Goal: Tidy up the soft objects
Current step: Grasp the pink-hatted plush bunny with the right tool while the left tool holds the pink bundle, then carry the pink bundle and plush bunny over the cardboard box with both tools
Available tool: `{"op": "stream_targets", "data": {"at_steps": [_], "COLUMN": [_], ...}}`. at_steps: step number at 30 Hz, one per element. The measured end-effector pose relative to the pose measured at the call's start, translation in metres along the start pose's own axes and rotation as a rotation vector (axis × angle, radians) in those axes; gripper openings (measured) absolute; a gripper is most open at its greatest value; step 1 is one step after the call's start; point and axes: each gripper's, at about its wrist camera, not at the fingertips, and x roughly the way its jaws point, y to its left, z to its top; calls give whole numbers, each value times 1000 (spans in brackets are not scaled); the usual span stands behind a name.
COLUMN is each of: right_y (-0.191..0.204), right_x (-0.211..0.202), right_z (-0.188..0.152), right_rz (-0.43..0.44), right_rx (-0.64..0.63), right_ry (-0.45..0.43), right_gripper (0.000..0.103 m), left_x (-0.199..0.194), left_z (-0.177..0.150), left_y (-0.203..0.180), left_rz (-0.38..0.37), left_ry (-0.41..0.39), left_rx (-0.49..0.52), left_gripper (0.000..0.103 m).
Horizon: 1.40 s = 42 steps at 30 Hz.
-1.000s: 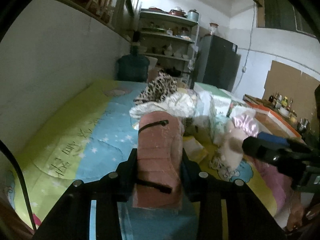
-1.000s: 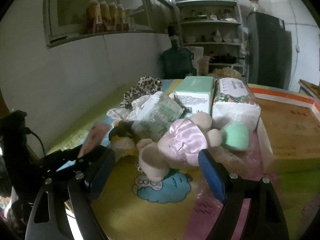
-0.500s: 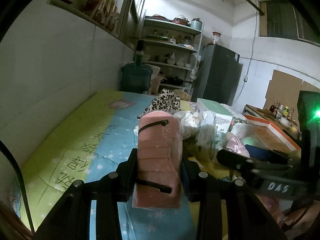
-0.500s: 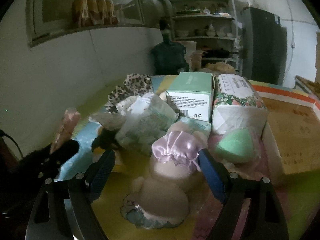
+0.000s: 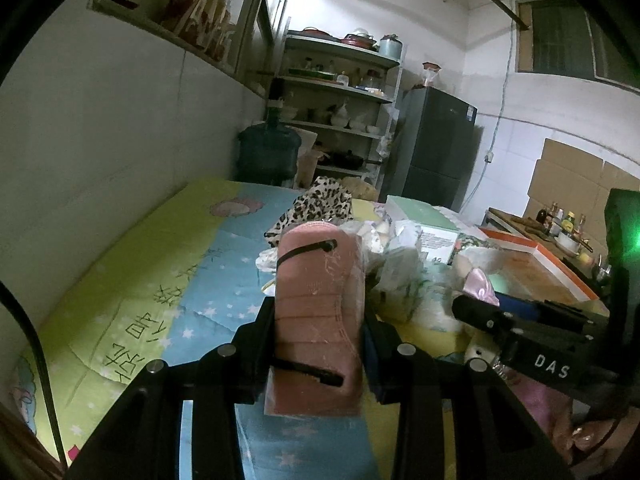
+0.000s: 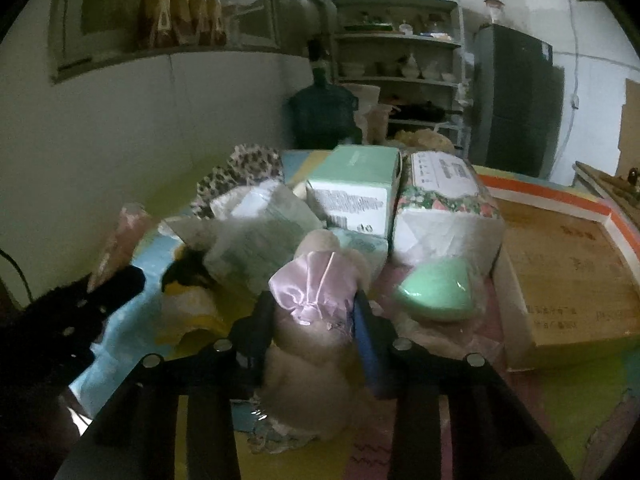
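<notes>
You are gripping the pink pack (image 5: 320, 320) in the left gripper (image 5: 320, 332) and, it seems, the plush toy (image 6: 316, 320) in the right gripper (image 6: 316, 320); the pile (image 6: 360, 216) is waiting unsorted.

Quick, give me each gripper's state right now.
Left gripper: closed on the pink pack of masks.
Right gripper: closed on the plush toy in its lilac satin dress.

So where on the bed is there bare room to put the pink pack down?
Free: the blue-and-green quilt between the wall and the leopard cloth. Crowded: the heap around the plush toy, tissue pack and green box.
</notes>
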Motion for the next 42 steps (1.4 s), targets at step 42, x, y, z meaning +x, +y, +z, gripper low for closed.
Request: {"op": "stream_targets", "data": {"at_steps": [42], "right_y": [-157], "right_x": [-107], "right_z": [48], "right_rz": [-22], "right_rx": [140], "right_ry": [-252], "right_gripper": [38], "left_x": [54], "left_z": [83], "left_y": [-196], "left_rz": [-132], "left_ry": [1], "left_rx": [115], "left_gripper": [37]}}
